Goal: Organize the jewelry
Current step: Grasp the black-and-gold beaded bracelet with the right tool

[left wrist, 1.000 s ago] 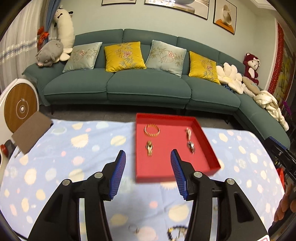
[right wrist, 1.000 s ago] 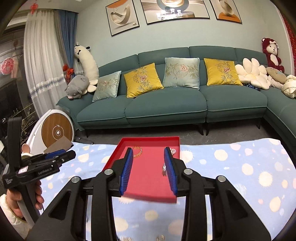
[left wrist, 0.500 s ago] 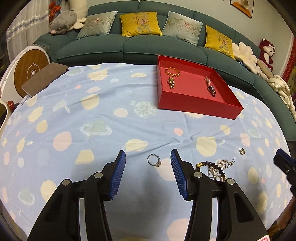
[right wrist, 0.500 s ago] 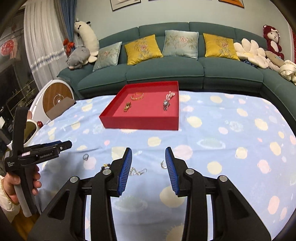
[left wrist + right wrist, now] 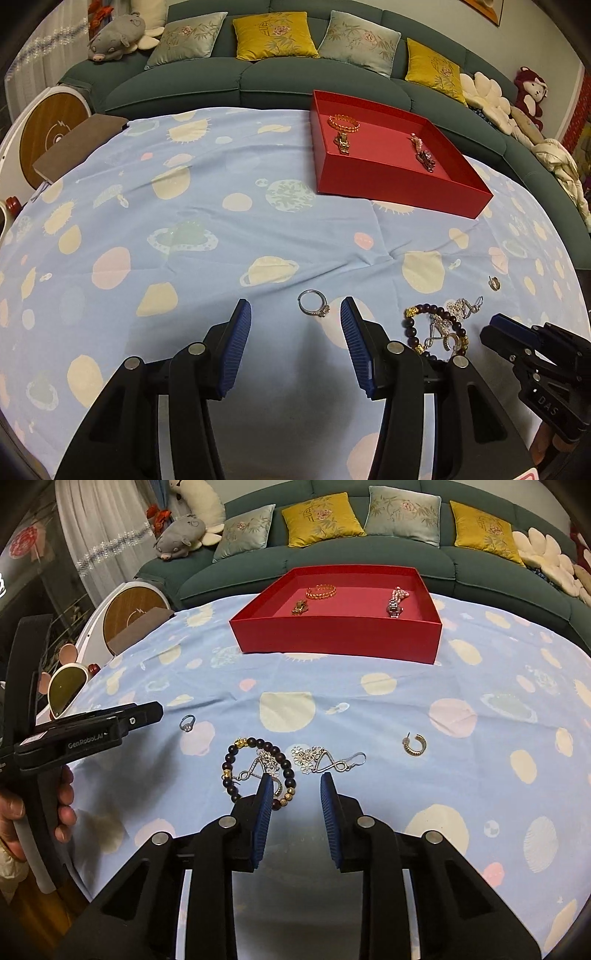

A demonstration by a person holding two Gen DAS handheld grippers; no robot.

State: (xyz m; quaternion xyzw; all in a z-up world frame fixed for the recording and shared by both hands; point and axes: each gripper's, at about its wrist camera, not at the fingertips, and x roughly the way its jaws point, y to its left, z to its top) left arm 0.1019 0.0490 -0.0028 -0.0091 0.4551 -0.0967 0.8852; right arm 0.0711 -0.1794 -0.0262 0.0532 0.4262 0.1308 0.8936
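Before left claw (image 5: 295, 314): ring (image 5: 313, 303), seemingly untouched.

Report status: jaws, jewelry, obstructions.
Left gripper open, ring just ahead. Right gripper empty, jaws closing near silver earring. Bead bracelet crowds it.

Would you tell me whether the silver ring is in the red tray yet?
Not yet: the silver ring lies on the tablecloth, before the open left gripper.
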